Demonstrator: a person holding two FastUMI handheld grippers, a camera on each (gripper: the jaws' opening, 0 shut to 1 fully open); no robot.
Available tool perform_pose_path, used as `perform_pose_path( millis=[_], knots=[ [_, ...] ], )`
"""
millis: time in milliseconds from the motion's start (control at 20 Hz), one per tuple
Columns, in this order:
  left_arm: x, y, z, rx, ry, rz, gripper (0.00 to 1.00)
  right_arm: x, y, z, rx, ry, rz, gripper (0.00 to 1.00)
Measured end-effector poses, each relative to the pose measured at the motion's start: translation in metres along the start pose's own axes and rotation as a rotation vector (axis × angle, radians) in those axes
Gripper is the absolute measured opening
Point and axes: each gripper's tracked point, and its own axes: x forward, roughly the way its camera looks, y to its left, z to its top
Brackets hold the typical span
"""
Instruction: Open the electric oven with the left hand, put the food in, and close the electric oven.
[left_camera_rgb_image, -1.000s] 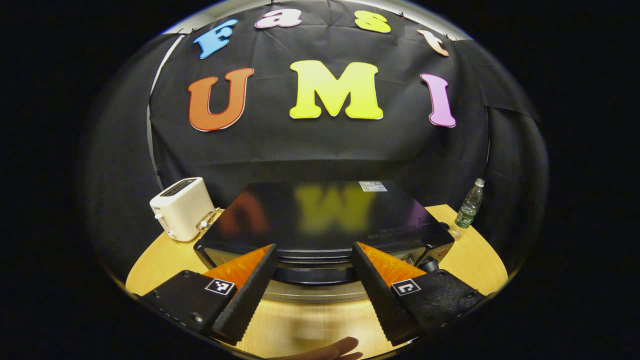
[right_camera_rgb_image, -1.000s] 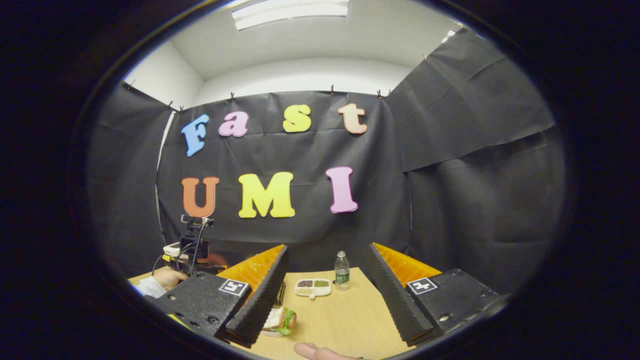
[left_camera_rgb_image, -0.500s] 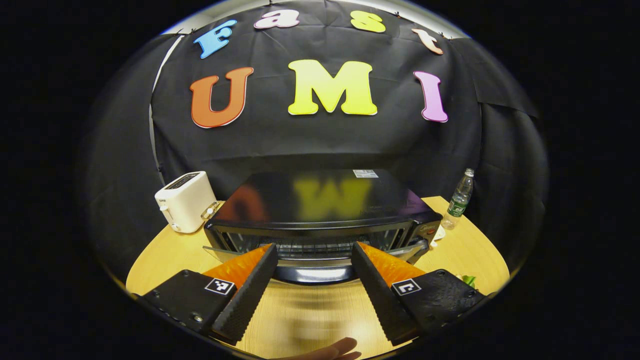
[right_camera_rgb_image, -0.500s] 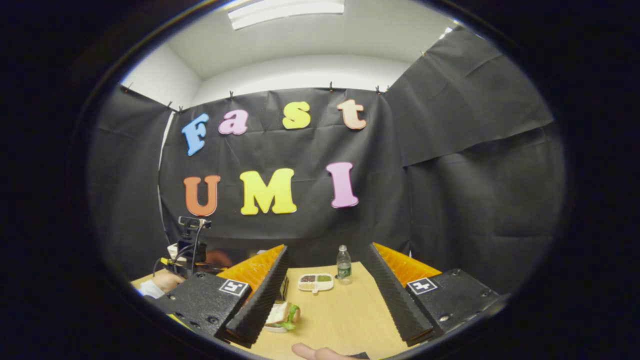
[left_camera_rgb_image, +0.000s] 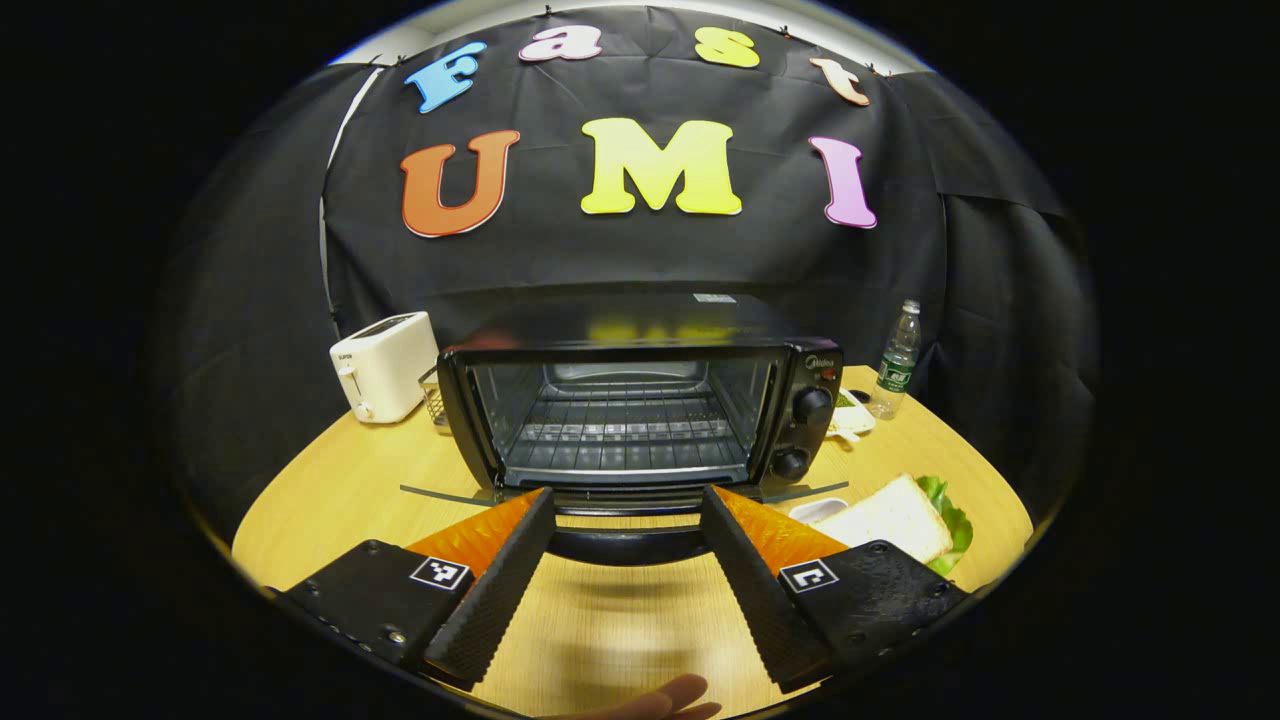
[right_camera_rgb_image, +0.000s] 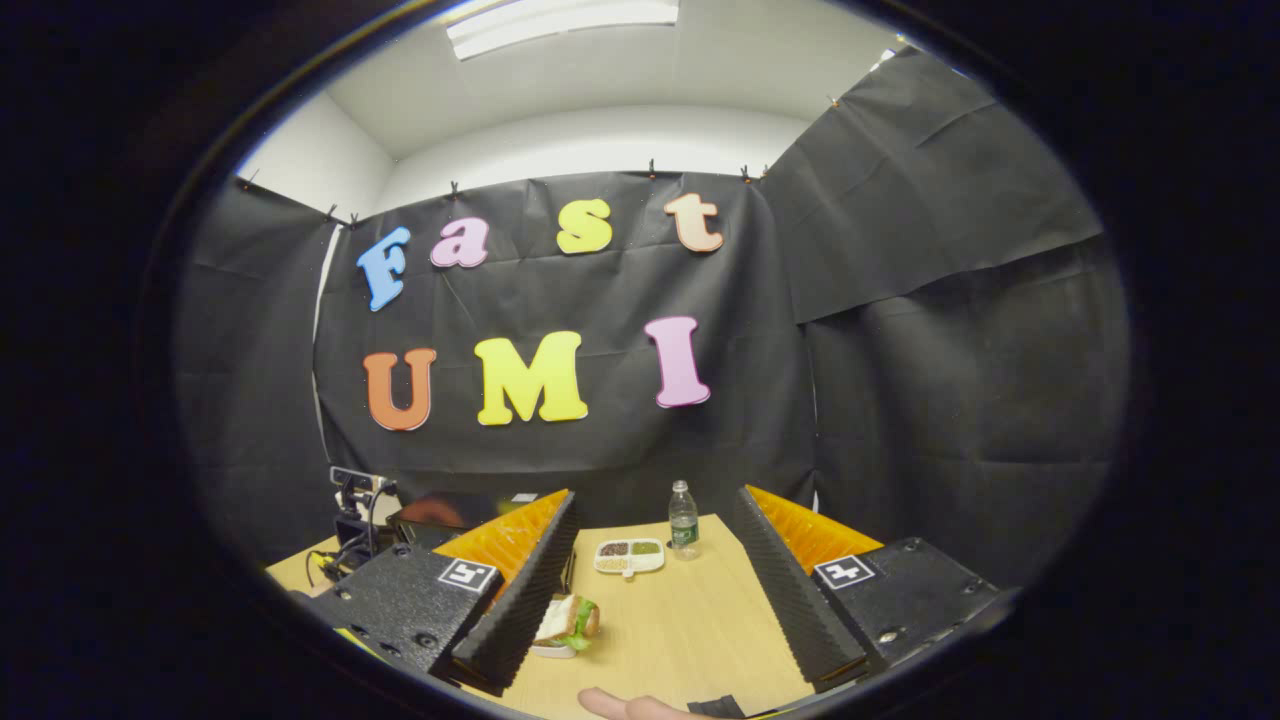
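The desk (left_camera_rgb_image: 330, 490) carries the electric oven (left_camera_rgb_image: 640, 410), which stands at its middle with the glass door (left_camera_rgb_image: 620, 495) let down nearly flat, so that the wire rack (left_camera_rgb_image: 625, 432) and the bare cavity are exposed. The door handle (left_camera_rgb_image: 628, 545) lies between the fingers of the left hand-held gripper (left_camera_rgb_image: 628, 570), whose jaws are spread wide to either side of it; whether either finger touches the handle cannot be told. The opening step is judged all but done. To finish it well, the door should be eased down to its stop rather than dropped, and the left hand-held gripper drawn straight back off the handle so that the glass is not jolted.

A white toaster (left_camera_rgb_image: 383, 365) stands to the left of the oven and a water bottle (left_camera_rgb_image: 895, 360) to its right rear, both well apart from the door's path. The food, a sandwich (left_camera_rgb_image: 890, 520) with lettuce on a small plate, lies on the desk just right of the open door. In the right gripper view it is seen low beside the left finger of the right hand-held gripper (right_camera_rgb_image: 655, 590), whose jaws are likewise wide and empty. A divided snack dish (right_camera_rgb_image: 630, 555) lies farther off, near the bottle.
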Motion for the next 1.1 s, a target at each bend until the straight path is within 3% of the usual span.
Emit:
perform_pose_path(
  millis=[400,700,750,800,850,900,950,1000,1050,1100],
  knots=[
    [-0.01,-0.002,-0.052,0.016,-0.019,-0.001,0.97,0.008,-0.003,-0.023,0.019,0.054,-0.003,1.0],
    [-0.01,-0.001,-0.087,0.032,0.038,-0.003,0.97,0.013,-0.004,-0.036,0.035,0.092,-0.004,1.0],
    [-0.009,0.0,-0.095,0.031,0.057,-0.003,0.85,0.012,-0.005,-0.037,0.029,0.087,-0.011,1.0],
    [-0.006,0.0,-0.103,0.031,0.083,-0.006,0.95,0.012,-0.005,-0.034,0.024,0.081,-0.015,0.89],
    [-0.002,0.0,-0.111,0.022,0.12,-0.007,0.94,0.012,-0.004,-0.034,0.024,0.078,-0.017,1.0],
    [-0.002,0.001,-0.115,0.021,0.132,-0.007,0.94,0.01,-0.003,-0.034,0.02,0.079,-0.015,0.89],
    [-0.003,0.002,-0.112,0.026,0.122,-0.006,0.95,0.011,-0.002,-0.034,0.016,0.078,-0.014,1.0],
    [-0.002,0.003,-0.11,0.029,0.115,-0.006,0.94,0.011,-0.001,-0.033,0.012,0.077,-0.014,0.9],
    [-0.003,0.003,-0.106,0.028,0.109,-0.005,0.94,0.012,-0.001,-0.032,0.011,0.079,-0.013,0.89],
    [-0.006,0.003,-0.106,0.03,0.103,-0.005,0.94,0.013,0.0,-0.032,0.013,0.082,-0.012,1.0]
  ],
)
